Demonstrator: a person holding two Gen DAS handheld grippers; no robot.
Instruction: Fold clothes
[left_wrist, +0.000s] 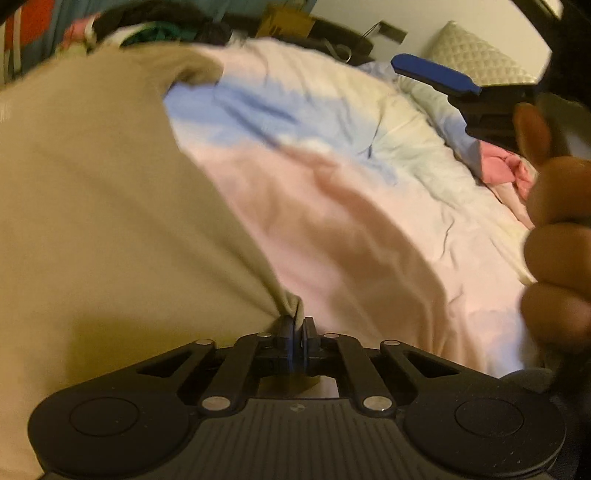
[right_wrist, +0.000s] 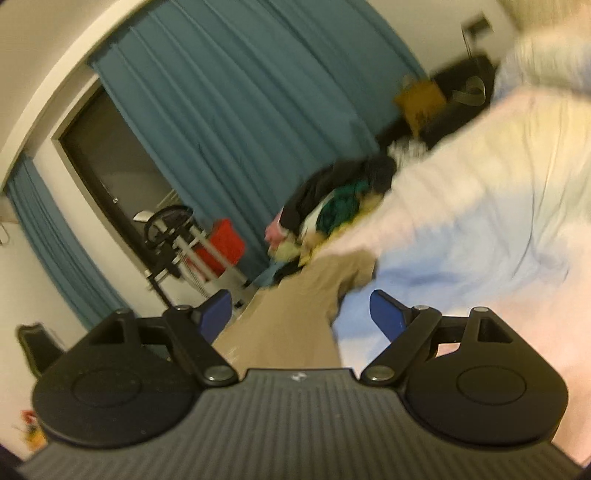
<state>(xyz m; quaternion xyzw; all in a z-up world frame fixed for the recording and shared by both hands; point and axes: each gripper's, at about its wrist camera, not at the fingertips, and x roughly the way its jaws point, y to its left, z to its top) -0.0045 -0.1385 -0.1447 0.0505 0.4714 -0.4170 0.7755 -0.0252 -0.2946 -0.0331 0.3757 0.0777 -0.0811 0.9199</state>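
Pinching a corner of the beige garment (left_wrist: 110, 206), the left tongs (left_wrist: 295, 326) hold it over the pastel bed (left_wrist: 369, 229). Right tongs (right_wrist: 301, 314) are spread, gripping nothing; folding looks barely started, and the clothes pile (right_wrist: 332, 206) waits.

the beige garment (left_wrist: 92, 192) is soft matt cloth, and the pastel bedsheet (left_wrist: 369, 221) is thin wrinkled fabric. the left gripper (left_wrist: 295, 328) is matt black plastic with shiny metal rivets (left_wrist: 216, 402). the teal curtain (right_wrist: 229, 122) is pleated cloth.
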